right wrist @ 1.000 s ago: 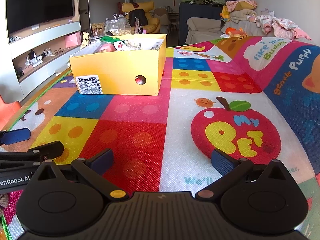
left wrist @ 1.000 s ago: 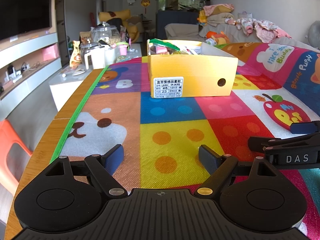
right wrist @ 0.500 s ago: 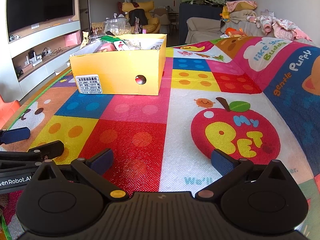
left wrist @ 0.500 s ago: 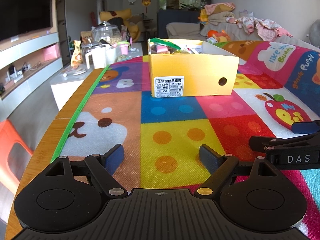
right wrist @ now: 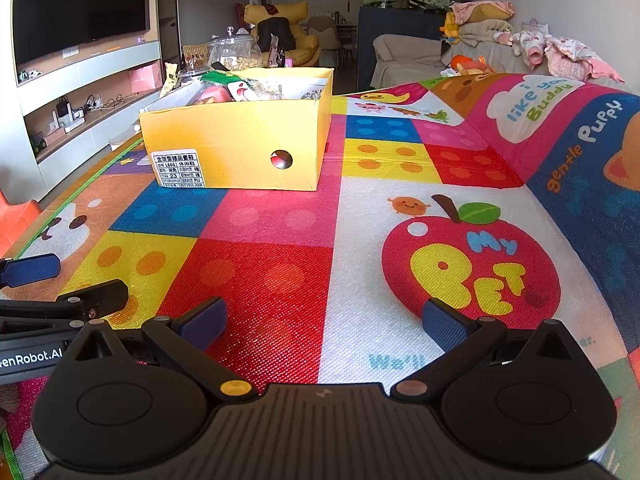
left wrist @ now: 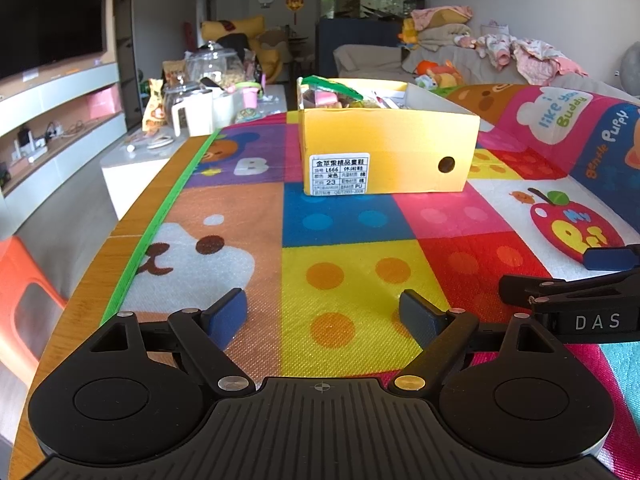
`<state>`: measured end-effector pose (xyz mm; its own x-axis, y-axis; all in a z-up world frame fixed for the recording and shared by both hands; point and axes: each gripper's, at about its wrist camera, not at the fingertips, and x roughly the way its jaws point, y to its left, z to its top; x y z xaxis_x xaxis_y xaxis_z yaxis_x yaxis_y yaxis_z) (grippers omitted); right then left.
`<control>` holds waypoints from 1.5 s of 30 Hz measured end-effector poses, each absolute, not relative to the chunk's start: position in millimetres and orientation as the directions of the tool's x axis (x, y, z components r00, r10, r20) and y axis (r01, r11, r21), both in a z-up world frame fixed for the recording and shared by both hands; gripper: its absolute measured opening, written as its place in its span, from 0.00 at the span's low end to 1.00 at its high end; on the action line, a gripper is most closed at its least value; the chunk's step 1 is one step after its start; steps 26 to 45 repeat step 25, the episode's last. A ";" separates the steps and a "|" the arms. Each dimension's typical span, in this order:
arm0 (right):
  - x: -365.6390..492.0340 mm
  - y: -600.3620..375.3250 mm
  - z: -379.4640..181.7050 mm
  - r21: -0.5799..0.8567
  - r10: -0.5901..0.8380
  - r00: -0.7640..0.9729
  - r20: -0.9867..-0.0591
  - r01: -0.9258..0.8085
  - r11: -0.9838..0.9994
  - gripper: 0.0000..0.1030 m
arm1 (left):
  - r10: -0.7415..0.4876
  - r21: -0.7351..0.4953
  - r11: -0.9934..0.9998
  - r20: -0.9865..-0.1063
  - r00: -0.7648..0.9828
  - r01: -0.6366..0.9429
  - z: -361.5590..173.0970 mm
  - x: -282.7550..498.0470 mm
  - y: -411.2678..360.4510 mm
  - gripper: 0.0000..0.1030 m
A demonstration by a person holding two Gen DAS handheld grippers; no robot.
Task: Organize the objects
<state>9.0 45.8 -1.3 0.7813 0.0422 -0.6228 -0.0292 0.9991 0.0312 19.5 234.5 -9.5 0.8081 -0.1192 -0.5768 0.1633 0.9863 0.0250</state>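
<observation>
A yellow shoebox [left wrist: 384, 152] stands on the colourful play mat [left wrist: 344, 220], filled with several small packets and items [left wrist: 332, 94]. It also shows in the right wrist view [right wrist: 240, 144], with its contents [right wrist: 236, 88] visible over the rim. My left gripper [left wrist: 324, 316] is open and empty, low over the mat, well short of the box. My right gripper [right wrist: 324, 322] is open and empty, beside the left one. The right gripper's finger shows at the left wrist view's right edge [left wrist: 608, 258]; the left gripper's finger shows at the right wrist view's left edge [right wrist: 32, 268].
The mat covers a wooden table whose left edge [left wrist: 132, 216] has a green strip. Beyond stands a white side table with a glass jar [left wrist: 214, 66], a white jug [left wrist: 192, 114] and snack bags. An orange stool [left wrist: 24, 304] stands left. A sofa with clothes [left wrist: 500, 56] is at the back.
The left wrist view has shifted very slightly, so the box sits a touch lower and to the right. Both grippers stay open and empty.
</observation>
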 end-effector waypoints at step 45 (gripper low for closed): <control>8.9 45.8 -1.1 0.031 0.042 0.781 -0.623 -0.029 0.999 1.00 | -0.123 0.020 0.986 -0.579 0.806 0.165 -8.4 19.9 235.1 0.85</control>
